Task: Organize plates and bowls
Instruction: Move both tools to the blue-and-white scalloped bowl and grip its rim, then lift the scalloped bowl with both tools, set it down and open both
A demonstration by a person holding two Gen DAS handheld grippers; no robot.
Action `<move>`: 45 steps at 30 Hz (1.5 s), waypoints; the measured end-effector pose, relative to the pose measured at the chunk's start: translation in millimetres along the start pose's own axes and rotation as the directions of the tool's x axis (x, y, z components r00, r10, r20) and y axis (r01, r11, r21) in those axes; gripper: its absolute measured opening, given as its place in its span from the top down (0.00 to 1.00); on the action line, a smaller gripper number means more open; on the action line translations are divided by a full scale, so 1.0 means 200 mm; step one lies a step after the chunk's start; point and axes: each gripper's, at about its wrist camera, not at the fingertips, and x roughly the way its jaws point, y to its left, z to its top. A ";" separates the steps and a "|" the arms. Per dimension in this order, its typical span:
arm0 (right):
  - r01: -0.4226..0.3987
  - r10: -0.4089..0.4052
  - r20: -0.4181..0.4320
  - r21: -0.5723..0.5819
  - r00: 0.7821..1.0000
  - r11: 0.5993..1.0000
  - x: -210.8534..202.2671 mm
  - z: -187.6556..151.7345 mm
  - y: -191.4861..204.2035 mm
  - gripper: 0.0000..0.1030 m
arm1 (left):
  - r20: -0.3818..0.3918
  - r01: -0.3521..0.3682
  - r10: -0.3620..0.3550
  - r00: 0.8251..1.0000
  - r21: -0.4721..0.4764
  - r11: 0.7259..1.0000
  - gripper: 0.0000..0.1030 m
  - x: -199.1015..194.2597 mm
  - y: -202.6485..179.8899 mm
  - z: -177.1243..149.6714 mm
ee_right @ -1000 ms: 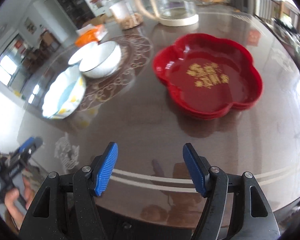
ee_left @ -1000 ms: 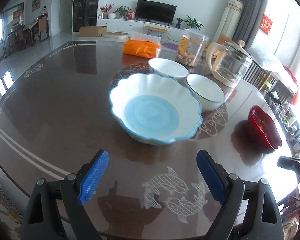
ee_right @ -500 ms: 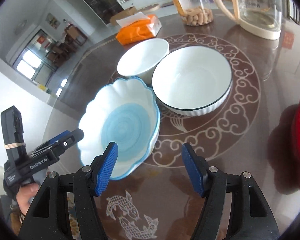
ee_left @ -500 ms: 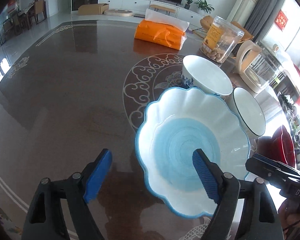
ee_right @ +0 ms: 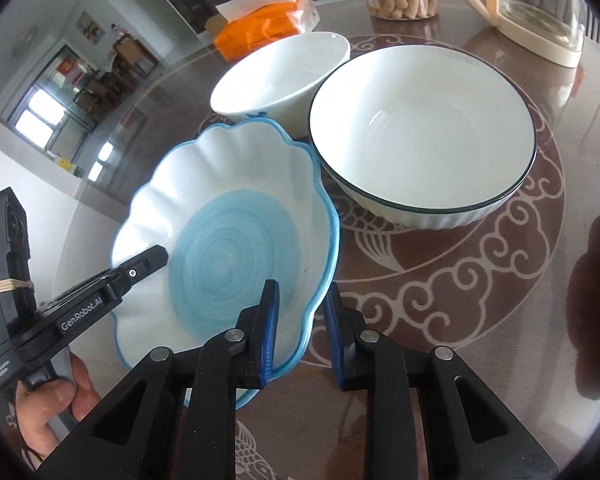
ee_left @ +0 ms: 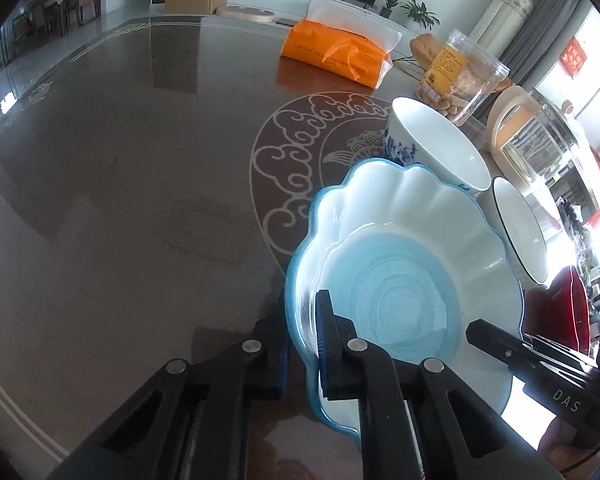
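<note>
A scalloped white plate with a blue centre and blue rim (ee_left: 400, 272) (ee_right: 228, 248) lies on the dark table (ee_left: 120, 200). My left gripper (ee_left: 302, 340) is shut on the plate's near left rim, one pad inside and one outside. My right gripper (ee_right: 302, 320) straddles the opposite rim and its jaws are closing; the inner pad lies against the plate, the outer pad stands a sliver off it. Just behind the plate are a white bowl with a dark rim (ee_right: 420, 140) and a white bowl with blue painting (ee_left: 432, 144). A red flower-shaped plate (ee_left: 572, 308) shows at the right edge.
An orange tissue packet (ee_left: 332, 56), a clear jar of snacks (ee_left: 460, 80) and a glass kettle (ee_left: 536, 144) stand at the far side. A hand (ee_right: 52, 400) holds the left gripper's handle. Bare tabletop stretches to the left of the plate.
Both grippers came in and down over the scalloped plate from opposite sides. The left one went from wide open to clamped on the rim; the right one narrowed around the other rim.
</note>
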 end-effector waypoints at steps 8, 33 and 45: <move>0.003 -0.003 -0.007 -0.071 1.000 0.997 -0.09 -0.11 -0.02 0.81 | 0.021 0.002 -0.003 1.000 0.014 1.000 0.89 -0.15 -0.08 -0.23; 0.069 -0.069 0.053 -0.001 0.996 0.998 -0.51 -0.45 -0.57 0.78 | 0.060 0.075 -0.081 0.995 0.089 0.993 0.85 -0.12 -0.66 -0.60; 0.192 -0.195 0.372 0.045 0.908 0.980 -1.00 -0.67 -0.54 0.38 | 0.322 -0.057 0.025 0.947 0.089 0.994 0.17 -0.46 -0.57 -0.70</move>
